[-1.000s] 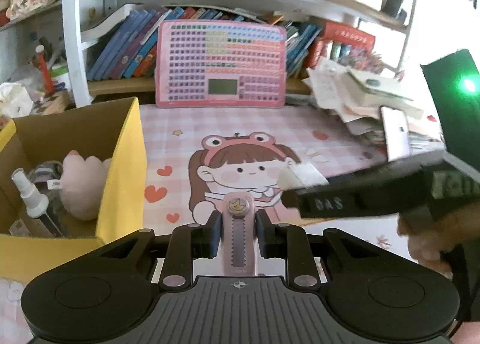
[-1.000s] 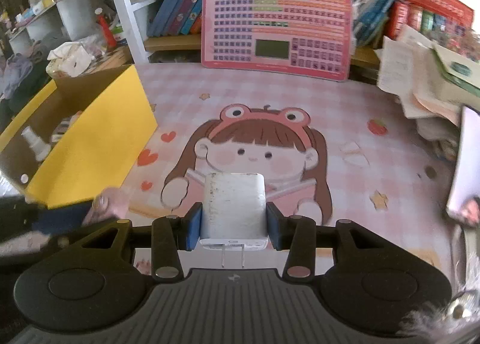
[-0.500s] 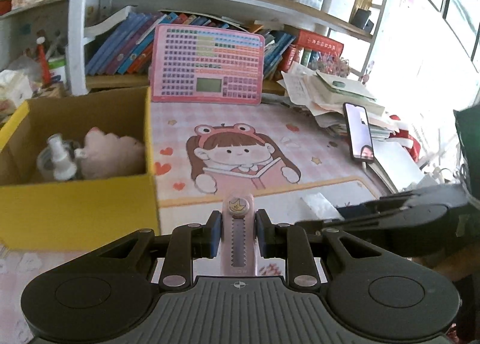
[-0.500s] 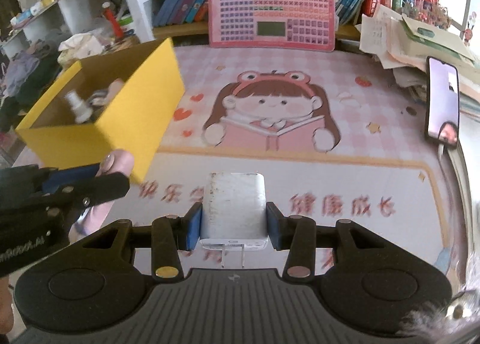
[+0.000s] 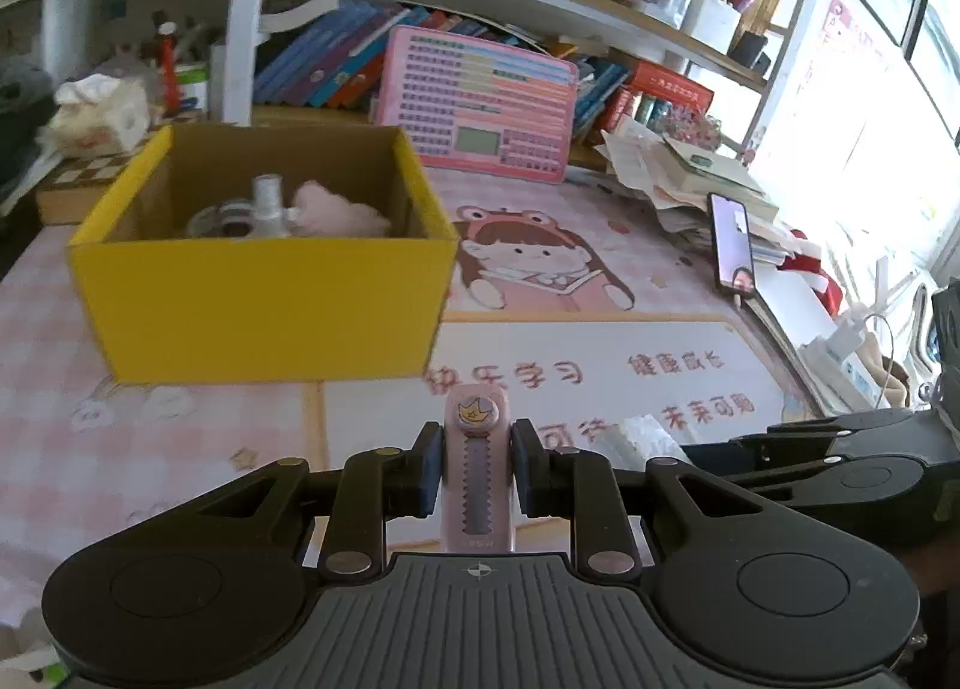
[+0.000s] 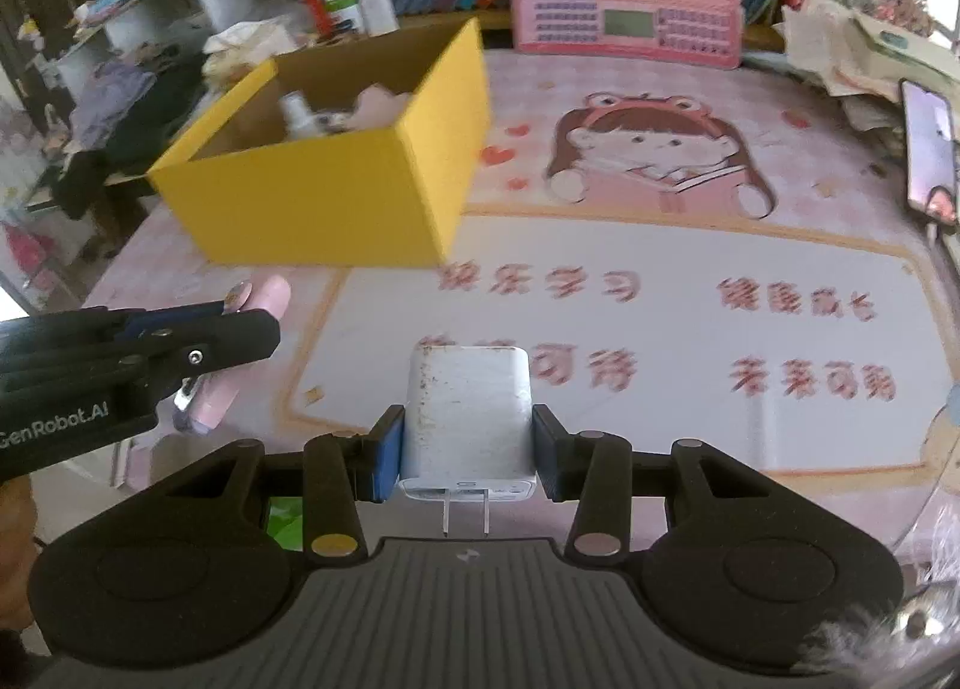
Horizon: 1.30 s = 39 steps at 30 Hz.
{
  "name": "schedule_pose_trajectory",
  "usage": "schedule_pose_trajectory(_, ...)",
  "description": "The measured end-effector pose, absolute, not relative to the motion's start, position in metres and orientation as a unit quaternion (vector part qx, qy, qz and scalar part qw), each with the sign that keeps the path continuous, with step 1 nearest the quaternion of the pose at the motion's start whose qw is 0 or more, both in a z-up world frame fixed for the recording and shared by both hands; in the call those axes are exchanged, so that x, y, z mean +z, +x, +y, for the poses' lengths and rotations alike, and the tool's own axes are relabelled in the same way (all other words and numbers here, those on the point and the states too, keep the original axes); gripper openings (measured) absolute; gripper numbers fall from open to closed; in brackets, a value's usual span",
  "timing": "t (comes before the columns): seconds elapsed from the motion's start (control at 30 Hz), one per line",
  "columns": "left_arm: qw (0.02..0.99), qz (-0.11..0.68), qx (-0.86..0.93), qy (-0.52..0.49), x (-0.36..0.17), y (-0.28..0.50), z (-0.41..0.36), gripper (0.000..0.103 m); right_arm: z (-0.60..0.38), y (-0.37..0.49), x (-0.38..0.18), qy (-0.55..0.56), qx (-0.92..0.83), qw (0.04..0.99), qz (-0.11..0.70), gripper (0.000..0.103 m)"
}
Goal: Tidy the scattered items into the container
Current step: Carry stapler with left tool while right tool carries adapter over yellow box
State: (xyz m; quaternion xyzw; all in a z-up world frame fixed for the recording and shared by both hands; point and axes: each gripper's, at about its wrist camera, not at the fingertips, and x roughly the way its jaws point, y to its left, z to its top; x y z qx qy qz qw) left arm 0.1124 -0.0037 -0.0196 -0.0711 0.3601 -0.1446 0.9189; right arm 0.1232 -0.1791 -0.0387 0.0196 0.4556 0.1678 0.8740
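My left gripper [image 5: 477, 467] is shut on a pink utility knife [image 5: 478, 437] with a crown button, held above the pink desk mat. My right gripper [image 6: 467, 449] is shut on a white charger plug [image 6: 468, 401], prongs toward the camera. The yellow cardboard box [image 5: 258, 305] stands ahead and to the left, apart from both grippers. Inside it are a spray bottle [image 5: 267, 203], a pink plush [image 5: 336, 218] and a tape roll [image 5: 219, 218]. In the right wrist view the box [image 6: 324, 197] is at upper left and the left gripper [image 6: 180, 341] is at the left edge.
A pink toy keyboard [image 5: 480, 107] leans against the bookshelf at the back. A phone [image 5: 732, 242] leans on a paper pile [image 5: 678, 173] at the right. Tissues [image 5: 102, 113] lie behind the box. The desk's right edge carries cables [image 5: 852, 335].
Both grippers have pulled back from the shelf toward the near side of the desk, each still holding its item. The box now lies farther ahead, and more of the mat shows.
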Motion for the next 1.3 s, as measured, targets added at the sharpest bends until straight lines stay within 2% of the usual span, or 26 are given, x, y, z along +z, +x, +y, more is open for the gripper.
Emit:
schedule_pose_trajectory(0.7,0.933,0.335,-0.060,-0.119,-0.012,0.052,0.079,0.023,-0.094,0.076,-0.022,-0.031,0.257,0.868,0.425,0.041)
schedule_pose_trajectory(1.3,0.934,0.324,-0.049,-0.139,-0.011,0.051,0.096,0.023,-0.064,0.079,-0.014,-0.071,0.287,0.862,0.412,0.041)
